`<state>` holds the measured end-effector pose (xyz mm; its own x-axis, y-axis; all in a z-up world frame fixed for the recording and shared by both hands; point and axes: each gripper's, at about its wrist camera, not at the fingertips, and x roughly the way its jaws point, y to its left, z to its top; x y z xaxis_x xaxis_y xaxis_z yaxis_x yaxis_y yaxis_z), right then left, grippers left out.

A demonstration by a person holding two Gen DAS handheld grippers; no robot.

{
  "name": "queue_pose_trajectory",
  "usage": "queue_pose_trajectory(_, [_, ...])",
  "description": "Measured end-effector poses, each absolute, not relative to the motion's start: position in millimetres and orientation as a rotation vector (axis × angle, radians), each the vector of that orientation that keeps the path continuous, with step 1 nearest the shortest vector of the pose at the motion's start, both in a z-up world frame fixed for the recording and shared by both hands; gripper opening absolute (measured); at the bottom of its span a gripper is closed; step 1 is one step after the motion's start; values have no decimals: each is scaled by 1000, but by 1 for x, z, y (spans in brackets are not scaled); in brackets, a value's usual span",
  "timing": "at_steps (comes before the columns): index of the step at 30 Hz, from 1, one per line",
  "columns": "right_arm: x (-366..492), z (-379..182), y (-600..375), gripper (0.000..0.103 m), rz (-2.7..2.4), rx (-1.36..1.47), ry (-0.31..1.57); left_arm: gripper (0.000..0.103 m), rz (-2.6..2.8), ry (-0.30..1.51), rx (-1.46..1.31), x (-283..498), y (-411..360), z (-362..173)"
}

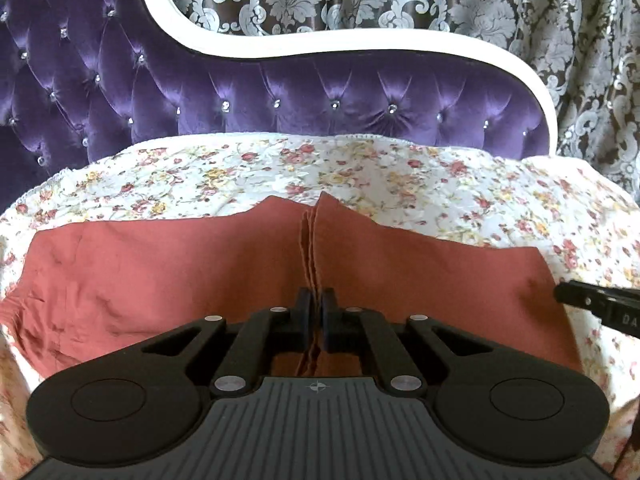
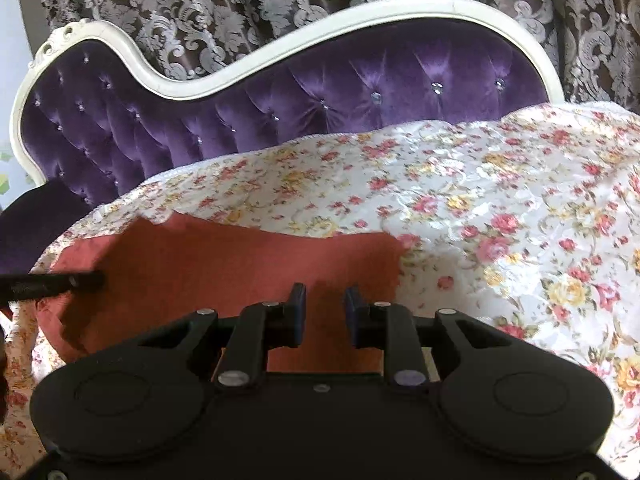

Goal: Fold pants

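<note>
Rust-red pants (image 1: 140,272) lie spread across a floral bedspread (image 1: 400,176). My left gripper (image 1: 317,300) is shut on a bunched ridge of the pants' layered edges, which rises in a pleat away from the pads. In the right wrist view the same pants (image 2: 224,264) lie below my right gripper (image 2: 325,296), whose blue pads (image 2: 352,308) stand apart over the cloth near its right edge, with nothing pinched between them. A finger of the right gripper (image 1: 592,304) shows at the right edge of the left wrist view; the left gripper's finger (image 2: 56,282) shows at the left of the right wrist view.
A purple tufted headboard (image 1: 280,96) with a white frame stands behind the bedspread. Patterned damask curtains (image 1: 520,20) hang behind it. Bare bedspread (image 2: 520,220) stretches to the right of the pants.
</note>
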<state>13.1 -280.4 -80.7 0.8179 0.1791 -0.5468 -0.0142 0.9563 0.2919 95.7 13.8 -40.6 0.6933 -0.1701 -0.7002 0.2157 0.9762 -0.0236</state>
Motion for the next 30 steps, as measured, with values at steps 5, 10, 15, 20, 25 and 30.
queue_pose_trajectory(5, [32,-77,-264,34,100,215,607,10,-199,961,36,121,29,-82])
queue_pose_trajectory(10, [66,-107,-267,32,-34,157,771,18,-208,951,-25,115,43,-91])
queue_pose_trajectory(15, [58,-99,-271,35,-38,205,734,21,-76,870,-15,102,84,-71])
queue_pose_trajectory(20, [53,-85,-238,35,46,172,697,26,-9,854,-80,103,143,-65])
queue_pose_trajectory(25, [56,-81,-179,35,204,127,700,53,-20,877,-345,105,205,-74])
queue_pose_trajectory(30, [59,-91,-133,35,296,62,740,90,-6,888,-451,109,249,-85])
